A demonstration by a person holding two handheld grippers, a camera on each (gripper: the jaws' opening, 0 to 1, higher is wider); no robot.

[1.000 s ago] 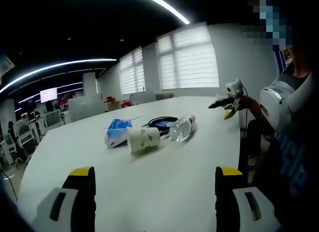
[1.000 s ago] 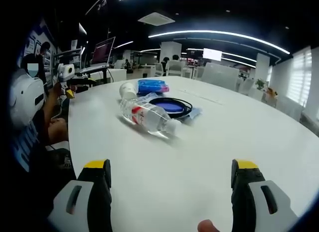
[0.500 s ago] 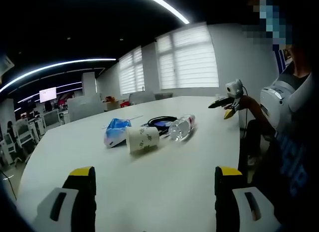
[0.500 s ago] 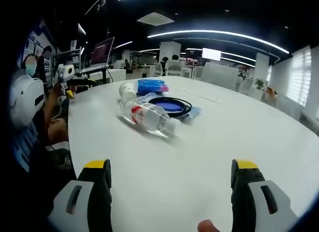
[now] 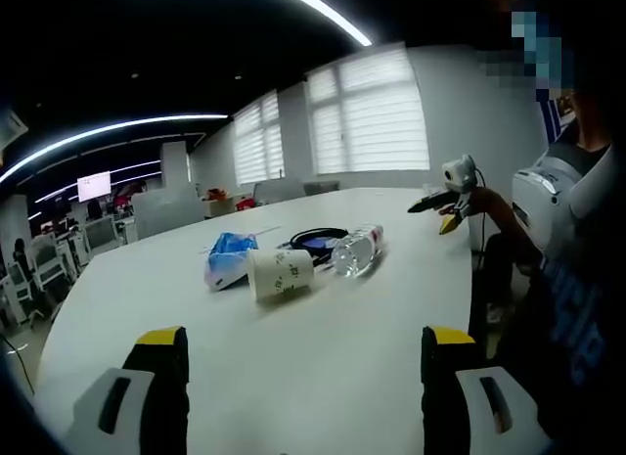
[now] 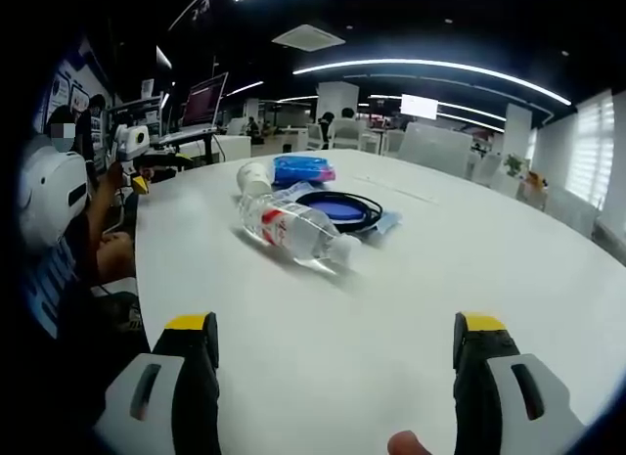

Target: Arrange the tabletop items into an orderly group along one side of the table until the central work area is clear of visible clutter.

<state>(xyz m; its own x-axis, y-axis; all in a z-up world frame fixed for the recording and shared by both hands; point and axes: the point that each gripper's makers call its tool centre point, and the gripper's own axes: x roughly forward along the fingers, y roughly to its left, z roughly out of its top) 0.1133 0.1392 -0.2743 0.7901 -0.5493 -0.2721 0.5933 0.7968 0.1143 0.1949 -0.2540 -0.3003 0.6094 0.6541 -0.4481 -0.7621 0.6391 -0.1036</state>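
A: What is lying on the white counter (image 5: 323, 357) in the left gripper view?

B: A small cluster is sitting together out past the left gripper (image 5: 305, 396). A paper cup (image 5: 281, 273) is lying on its side with its mouth facing the camera, a blue packet (image 5: 229, 258) is resting just beside it on the left, and a clear water bottle (image 5: 357, 250) is lying on its side to the right. Behind the cup and bottle, a blue disc with a black cable (image 5: 315, 240) looped around it is lying flat.

A: And how are that gripper's fingers (image 5: 161, 377) standing?

B: They are spread wide, holding nothing, with bare counter between the yellow tips.

A: What is the right gripper view giving us?

B: The same cluster from the other side. The water bottle (image 6: 291, 230) is lying nearest, red label up, cap pointing right. The blue disc and black cable (image 6: 340, 209) are sitting just behind it, the paper cup (image 6: 253, 176) and blue packet (image 6: 303, 168) farther back. The right gripper (image 6: 335, 391) is hovering well short of them, its fingers (image 6: 191, 372) also spread apart and gripping nothing.

A: Is anyone else showing?

B: A seated person (image 5: 562, 269) is sitting at the counter's edge, holding another gripper device (image 5: 452, 196) over it.
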